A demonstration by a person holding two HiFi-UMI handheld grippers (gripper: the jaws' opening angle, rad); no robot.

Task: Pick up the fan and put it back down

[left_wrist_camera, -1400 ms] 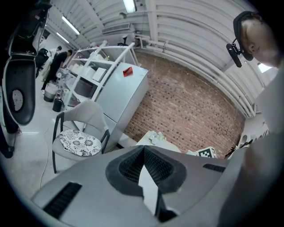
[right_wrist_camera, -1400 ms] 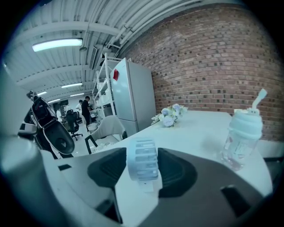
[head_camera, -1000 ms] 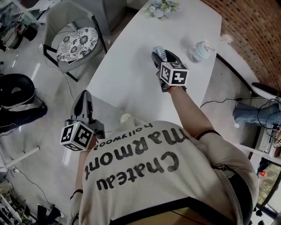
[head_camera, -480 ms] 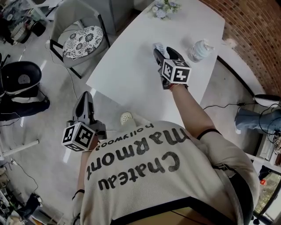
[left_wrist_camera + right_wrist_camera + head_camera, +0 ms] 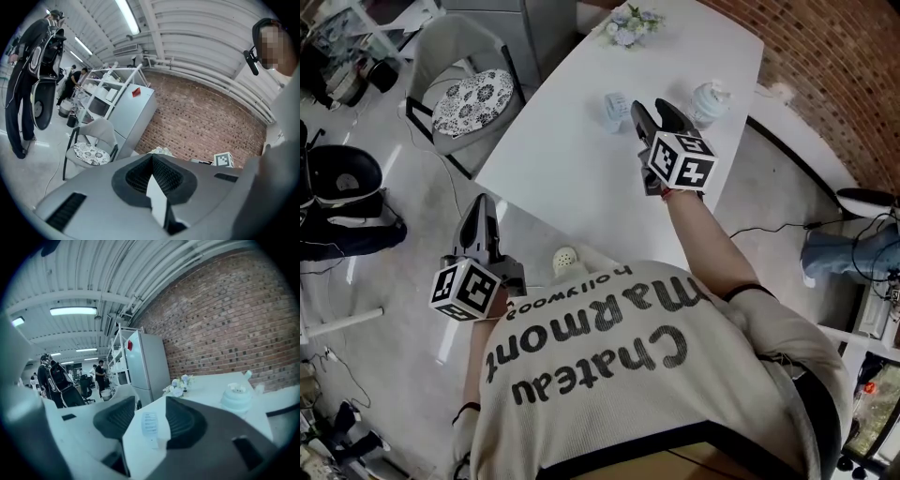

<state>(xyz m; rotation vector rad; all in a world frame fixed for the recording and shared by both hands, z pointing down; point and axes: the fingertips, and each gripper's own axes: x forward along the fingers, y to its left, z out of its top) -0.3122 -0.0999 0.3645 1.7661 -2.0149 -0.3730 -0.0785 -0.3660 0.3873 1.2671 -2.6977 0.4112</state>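
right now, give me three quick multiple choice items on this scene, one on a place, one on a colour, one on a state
1. Where is the fan?
A) on the table
B) on the chair
C) on the floor

2. What colour is the table top?
A) black
B) white
C) green

3. How do the jaws of the left gripper stand?
A) wide apart
B) clamped on the fan
C) together, empty

Answers: 1 A, the head view shows the fan on the table top. 2 B, the top reads plain white in the head view. 3 C, the left gripper view shows the pads meeting with nothing between them.
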